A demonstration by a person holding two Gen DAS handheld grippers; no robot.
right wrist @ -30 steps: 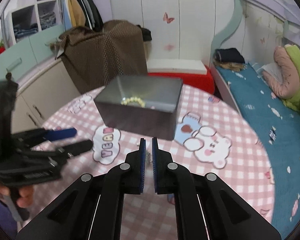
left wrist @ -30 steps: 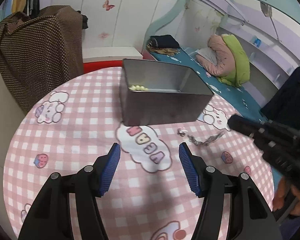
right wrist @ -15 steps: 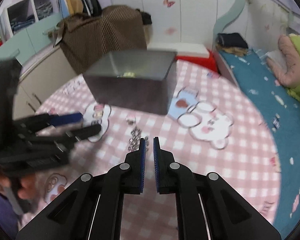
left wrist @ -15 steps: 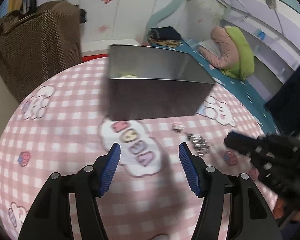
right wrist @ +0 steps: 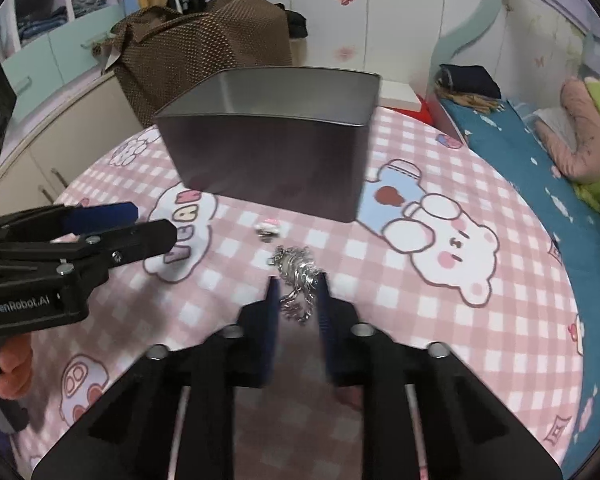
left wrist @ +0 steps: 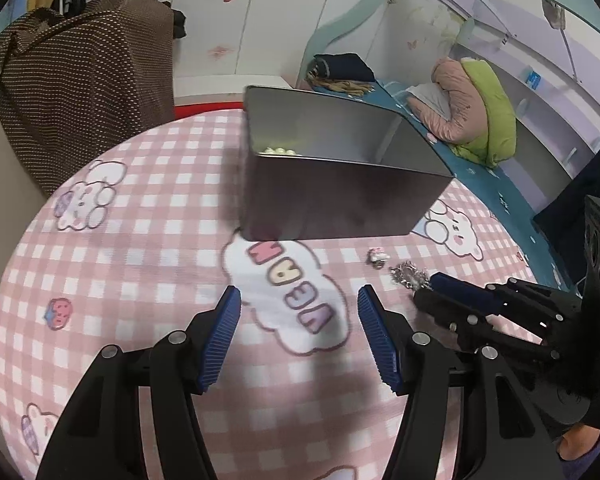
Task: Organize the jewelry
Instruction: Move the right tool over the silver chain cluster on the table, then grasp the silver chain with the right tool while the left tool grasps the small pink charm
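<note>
A grey metal tin (left wrist: 332, 196) stands open on the round pink checked table (left wrist: 140, 248); pale beads (left wrist: 278, 152) lie inside it. A silver chain (right wrist: 298, 280) lies bunched on the cloth in front of the tin, with a small pink-and-silver ring (right wrist: 269, 229) beside it. My right gripper (right wrist: 298, 286) is low over the table, open a little, its fingers on either side of the chain. It also shows in the left wrist view (left wrist: 430, 290) touching the chain (left wrist: 410, 280). My left gripper (left wrist: 298, 332) is wide open and empty above the cloud print.
A brown dotted bag (right wrist: 204, 56) sits on the cabinet behind the table. A bed with a blue sheet (right wrist: 548, 168) and a pink-green pillow (left wrist: 476, 116) runs along the right. The tin (right wrist: 276, 160) stands just beyond the chain.
My right gripper has dropped down and forward to the chain and its jaws have opened from shut. The left gripper stayed open and shifted only slightly.
</note>
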